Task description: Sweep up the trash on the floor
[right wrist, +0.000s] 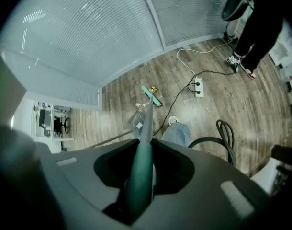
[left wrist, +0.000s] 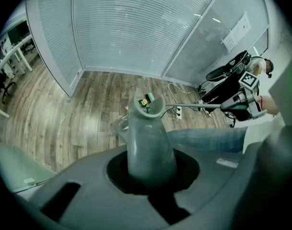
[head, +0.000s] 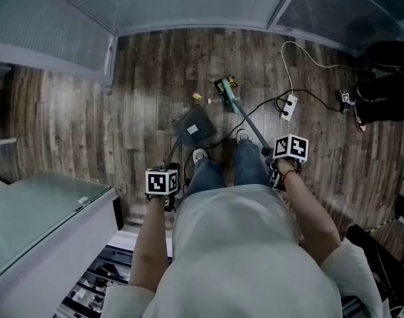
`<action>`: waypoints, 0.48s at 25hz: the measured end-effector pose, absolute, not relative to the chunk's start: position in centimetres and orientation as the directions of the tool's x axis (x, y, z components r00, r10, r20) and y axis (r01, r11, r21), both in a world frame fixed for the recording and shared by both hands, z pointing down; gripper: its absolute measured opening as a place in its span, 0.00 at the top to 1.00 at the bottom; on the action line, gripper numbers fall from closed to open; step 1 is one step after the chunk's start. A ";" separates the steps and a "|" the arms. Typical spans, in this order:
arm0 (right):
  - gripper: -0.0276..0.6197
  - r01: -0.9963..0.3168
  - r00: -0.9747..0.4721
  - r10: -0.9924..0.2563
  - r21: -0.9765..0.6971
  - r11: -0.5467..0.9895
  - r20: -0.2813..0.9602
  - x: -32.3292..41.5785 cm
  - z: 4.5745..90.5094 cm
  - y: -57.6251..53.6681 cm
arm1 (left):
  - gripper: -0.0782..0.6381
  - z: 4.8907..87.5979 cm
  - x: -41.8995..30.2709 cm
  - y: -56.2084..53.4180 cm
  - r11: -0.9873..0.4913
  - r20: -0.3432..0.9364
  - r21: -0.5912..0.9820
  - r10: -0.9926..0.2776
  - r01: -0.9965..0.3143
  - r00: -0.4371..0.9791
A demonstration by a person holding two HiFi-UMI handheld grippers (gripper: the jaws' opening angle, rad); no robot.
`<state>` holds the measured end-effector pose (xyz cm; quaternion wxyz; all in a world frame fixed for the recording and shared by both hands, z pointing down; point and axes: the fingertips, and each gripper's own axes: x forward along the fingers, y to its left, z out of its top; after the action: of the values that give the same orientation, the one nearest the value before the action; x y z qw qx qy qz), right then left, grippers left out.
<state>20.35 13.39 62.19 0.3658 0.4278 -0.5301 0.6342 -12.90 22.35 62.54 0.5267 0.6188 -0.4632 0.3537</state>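
My right gripper [head: 281,164] is shut on the green broom handle [right wrist: 140,174], which runs down to the broom head [head: 226,93] on the wooden floor. Small trash pieces [head: 198,97] lie beside the head, and a dark wrapper [head: 228,82] lies at it. My left gripper [head: 164,192] is shut on the grey dustpan handle [left wrist: 148,140]. The dustpan [head: 195,126] rests on the floor just in front of the person's shoes, short of the trash. In the right gripper view the broom head [right wrist: 152,96] and dustpan [right wrist: 136,120] lie beyond the handle.
A white power strip [head: 289,105] with trailing cables lies right of the broom. Another person in black [head: 386,91] stands at the far right. Blind-covered glass walls [head: 189,2] bound the far side. A glass-topped white cabinet [head: 43,224] stands at my near left.
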 end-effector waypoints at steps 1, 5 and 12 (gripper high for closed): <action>0.81 -0.912 -0.367 -0.009 -0.362 -0.195 0.930 19.8 62.3 13.5 | 0.83 62.7 -13.3 22.1 -0.010 0.924 0.330 -0.204 -0.944 0.324; 0.81 -0.888 -0.373 -0.067 -0.377 -0.265 0.925 17.9 62.4 13.5 | 0.83 63.4 -14.8 21.1 -0.028 0.920 0.337 -0.202 -0.941 0.335; 0.81 -0.883 -0.380 -0.075 -0.386 -0.267 0.922 17.3 62.1 14.1 | 0.83 64.1 -16.1 20.2 -0.001 0.914 0.356 -0.208 -0.935 0.348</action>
<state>17.32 14.12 62.12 0.3115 0.4616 -0.5189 0.6486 -16.09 20.22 64.10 0.5368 0.6213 -0.4596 0.3386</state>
